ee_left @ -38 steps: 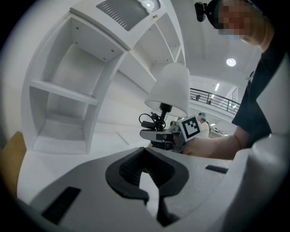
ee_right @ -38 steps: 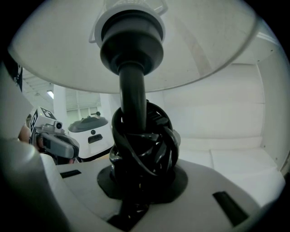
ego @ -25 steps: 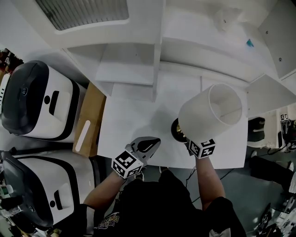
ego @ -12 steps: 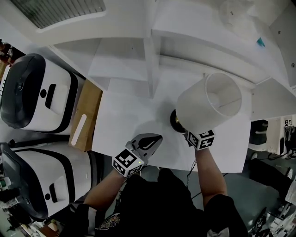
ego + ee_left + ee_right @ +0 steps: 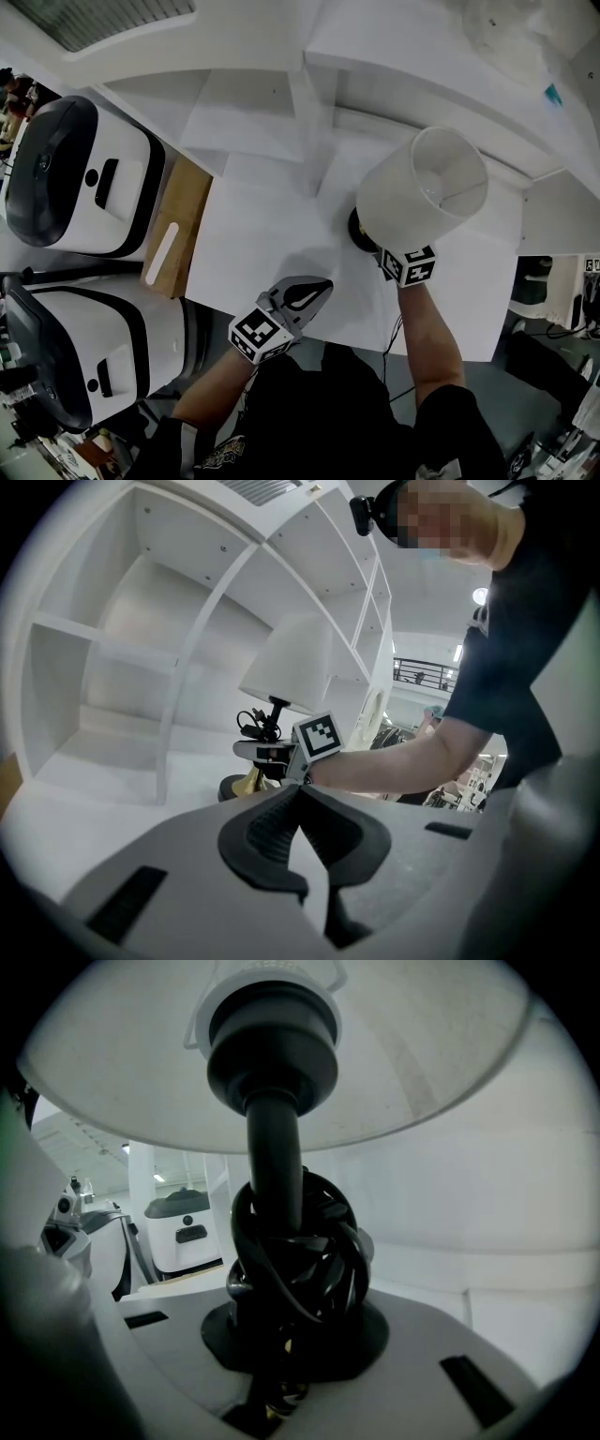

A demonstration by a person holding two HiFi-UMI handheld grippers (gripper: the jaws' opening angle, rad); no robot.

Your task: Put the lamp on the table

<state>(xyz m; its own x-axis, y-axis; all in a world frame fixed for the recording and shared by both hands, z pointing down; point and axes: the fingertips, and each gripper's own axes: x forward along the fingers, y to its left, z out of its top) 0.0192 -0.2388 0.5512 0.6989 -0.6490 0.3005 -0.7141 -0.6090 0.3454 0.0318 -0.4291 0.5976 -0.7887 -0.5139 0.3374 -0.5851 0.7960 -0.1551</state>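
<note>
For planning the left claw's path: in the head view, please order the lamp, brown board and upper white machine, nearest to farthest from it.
1. Lamp, at right.
2. Brown board, at left.
3. Upper white machine, far left.

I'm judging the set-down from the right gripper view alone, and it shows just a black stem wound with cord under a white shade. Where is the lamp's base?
Observer: In the head view, the lamp's dark round base is over the white table, well inside its edges.
Operator: Is the other gripper helping?
Observer: No. The left gripper is shut on nothing, apart from the lamp, over the table's near edge.
Operator: What's left of the table?
Observer: A flat brown board lies along its left edge.
</note>
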